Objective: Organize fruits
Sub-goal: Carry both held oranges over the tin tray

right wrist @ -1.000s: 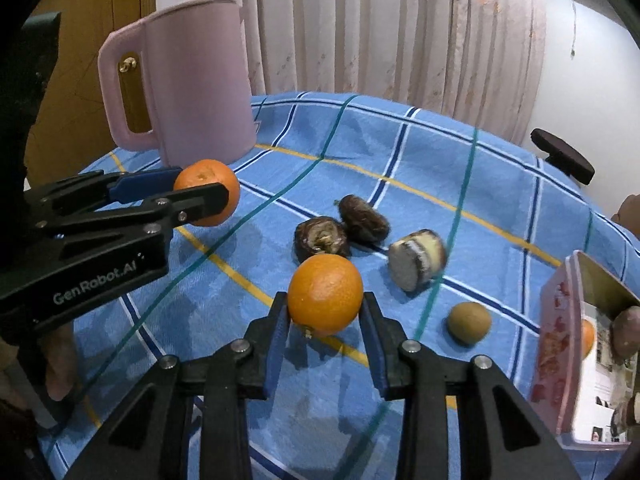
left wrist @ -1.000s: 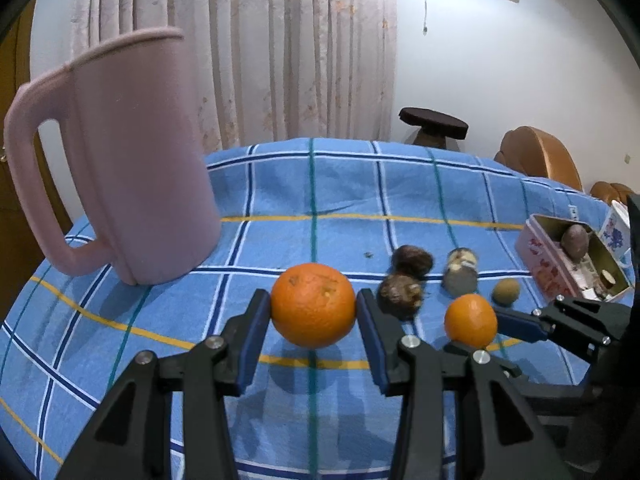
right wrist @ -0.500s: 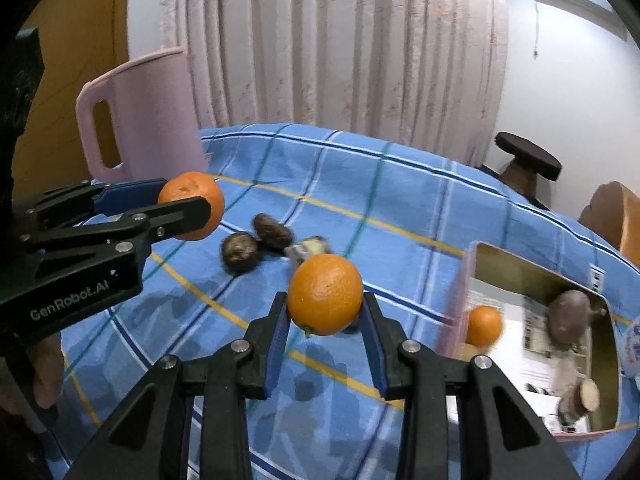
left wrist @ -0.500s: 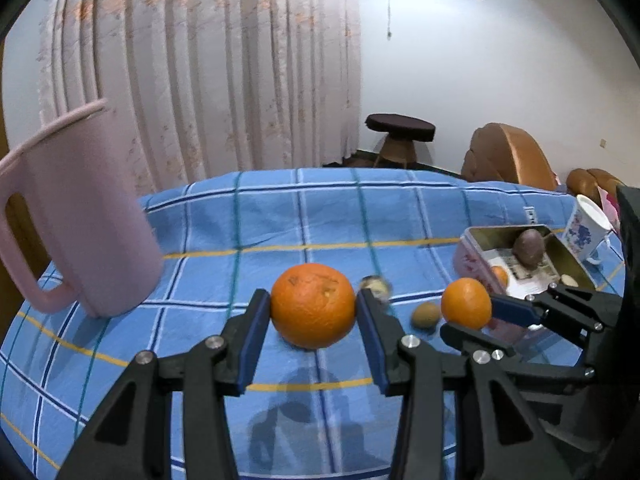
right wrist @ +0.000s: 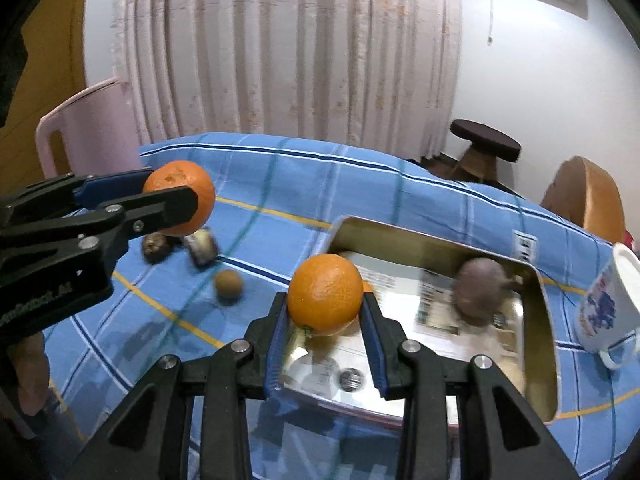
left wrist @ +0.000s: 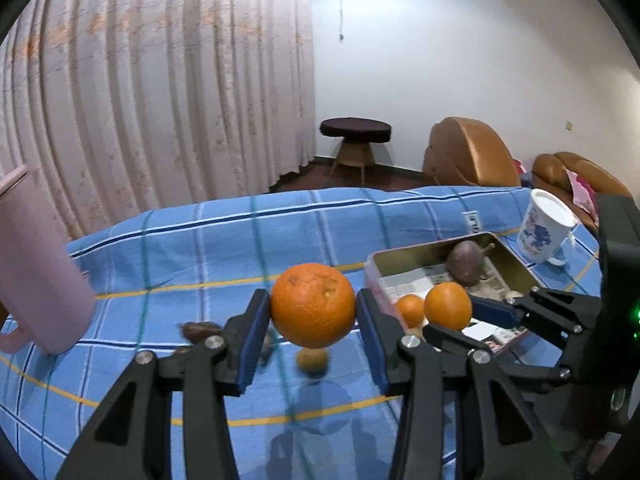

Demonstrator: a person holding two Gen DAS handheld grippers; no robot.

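With each claw clamped on an orange, the right claw (right wrist: pixel 325 312) over the tin (right wrist: pixel 536 276) and the left claw (left wrist: pixel 313 314) beside it, releasing together could make the two oranges collide and roll onto the tabletop (right wrist: pixel 280 168).

Blue plaid tablecloth (left wrist: pixel 224 248), orange fruit (left wrist: pixel 313 306), pink jug (right wrist: pixel 94 128)

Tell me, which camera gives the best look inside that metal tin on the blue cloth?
The right wrist view: it looks down into the tin, showing its printed lining and a brownish fruit. The left wrist view sees the tin lower and from the side, partly behind the right tongs.
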